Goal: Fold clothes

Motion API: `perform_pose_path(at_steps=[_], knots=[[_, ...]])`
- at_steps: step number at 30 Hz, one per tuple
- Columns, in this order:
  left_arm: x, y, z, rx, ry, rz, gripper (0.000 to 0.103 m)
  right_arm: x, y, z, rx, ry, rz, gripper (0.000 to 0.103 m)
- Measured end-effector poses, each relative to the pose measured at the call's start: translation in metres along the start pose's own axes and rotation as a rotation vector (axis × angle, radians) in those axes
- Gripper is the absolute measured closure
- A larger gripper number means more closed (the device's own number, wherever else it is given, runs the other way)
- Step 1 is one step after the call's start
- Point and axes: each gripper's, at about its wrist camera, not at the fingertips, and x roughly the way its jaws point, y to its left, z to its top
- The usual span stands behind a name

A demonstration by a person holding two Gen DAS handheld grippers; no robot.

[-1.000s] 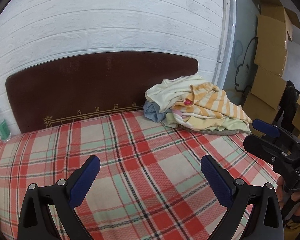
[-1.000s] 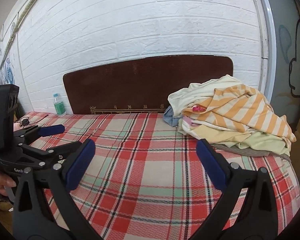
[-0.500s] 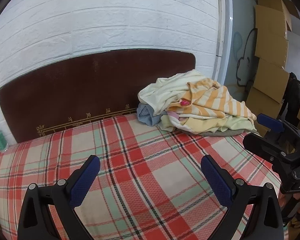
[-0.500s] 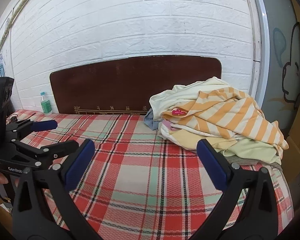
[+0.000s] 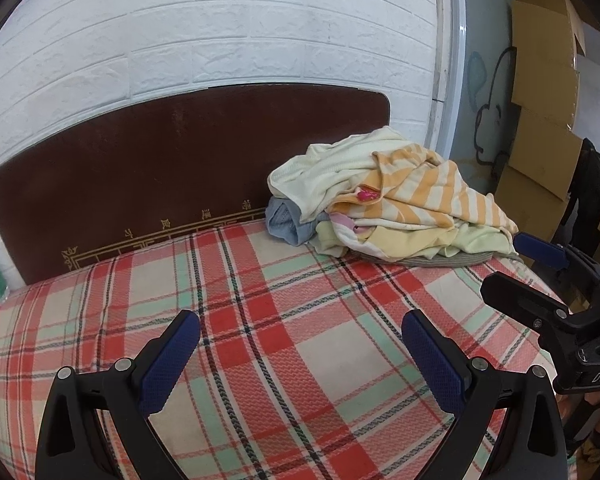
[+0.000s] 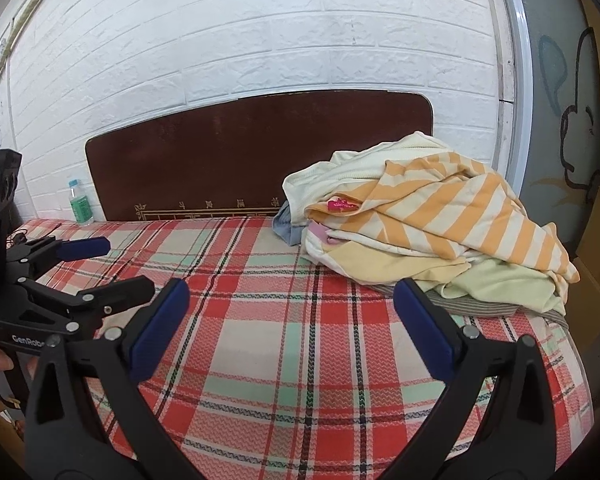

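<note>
Nothing folded yet: clothes [image 5: 384,200] in a heap at bed [image 5: 260,320] corner, L tool [image 5: 300,354] & R tool [image 6: 292,326] both apart, empty.

Orange-striped garment [image 6: 460,216] atop red-green plaid bedspread [image 6: 284,320], brown headboard [image 6: 236,152]

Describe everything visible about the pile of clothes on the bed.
The pile of clothes is an unfolded, crumpled heap of soft fabric: an orange-and-cream striped garment on top, a cream one behind, pale yellow and green below, a blue-grey piece at the left, grey striped cloth underneath. It lies on the plaid bedspread near the headboard, untouched.
</note>
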Motion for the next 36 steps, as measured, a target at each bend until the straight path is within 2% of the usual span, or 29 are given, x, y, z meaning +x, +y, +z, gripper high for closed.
perform_pose_path(at_steps=[10,23,28,36], knots=[[0.013,-0.007,0.003,0.015,0.011,0.008,0.001,0.012,-0.015,0.010,-0.062,0.008,-0.014,0.001],[0.032,-0.007,0.009,0.013,0.026,0.027,0.001,0.038,-0.042,0.017,-0.048,0.053,-0.030,0.001],[0.045,-0.004,0.009,0.009,0.044,0.034,0.001,0.060,-0.051,0.025,-0.090,0.091,-0.067,0.001],[0.062,-0.001,0.008,-0.009,0.065,0.037,0.001,0.118,-0.077,0.040,-0.111,0.149,-0.121,0.001]])
